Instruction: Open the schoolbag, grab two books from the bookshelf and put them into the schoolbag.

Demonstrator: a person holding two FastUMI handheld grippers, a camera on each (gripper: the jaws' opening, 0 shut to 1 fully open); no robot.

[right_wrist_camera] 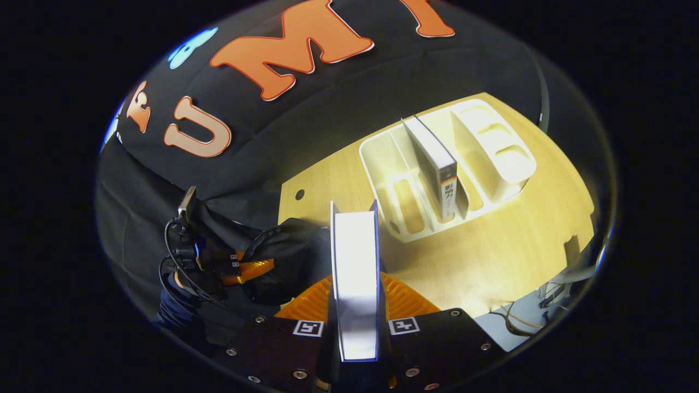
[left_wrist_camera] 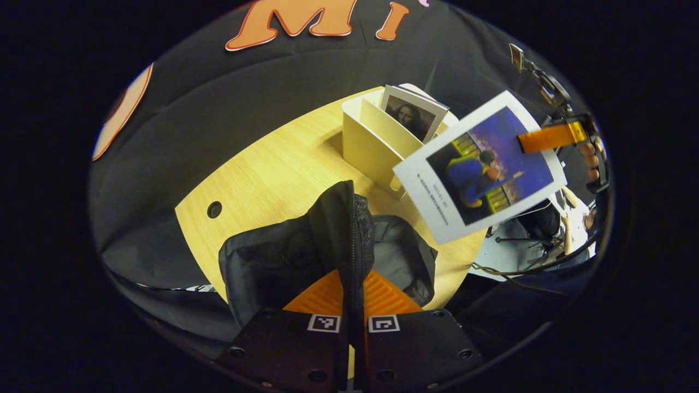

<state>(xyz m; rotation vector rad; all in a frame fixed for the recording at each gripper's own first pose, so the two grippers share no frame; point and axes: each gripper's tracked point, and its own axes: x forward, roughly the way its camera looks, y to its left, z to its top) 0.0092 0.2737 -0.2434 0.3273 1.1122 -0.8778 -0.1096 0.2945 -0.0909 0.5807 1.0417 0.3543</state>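
The black schoolbag (left_wrist_camera: 284, 256) lies on the wooden table (left_wrist_camera: 273, 164), its mouth gaping on the right side. My left gripper (left_wrist_camera: 352, 295) is shut on the bag's zipped upper edge and holds it up. In the left gripper view, my right gripper (left_wrist_camera: 551, 136) carries a blue-covered book (left_wrist_camera: 480, 169) in the air, right of the cream bookshelf (left_wrist_camera: 371, 142) and above the bag. A second book (left_wrist_camera: 412, 112) stands in the shelf. In the right gripper view, the held book (right_wrist_camera: 355, 273) runs edge-on between the fingers of my right gripper (right_wrist_camera: 356, 305), and the schoolbag (right_wrist_camera: 295, 245) lies below left.
A round cable hole (left_wrist_camera: 214, 209) is in the table's left part. Cables (left_wrist_camera: 508, 270) hang off the table's right edge. The bookshelf (right_wrist_camera: 382, 164) stands mid-table with several open slots, with bare wood (right_wrist_camera: 508, 245) in front of it.
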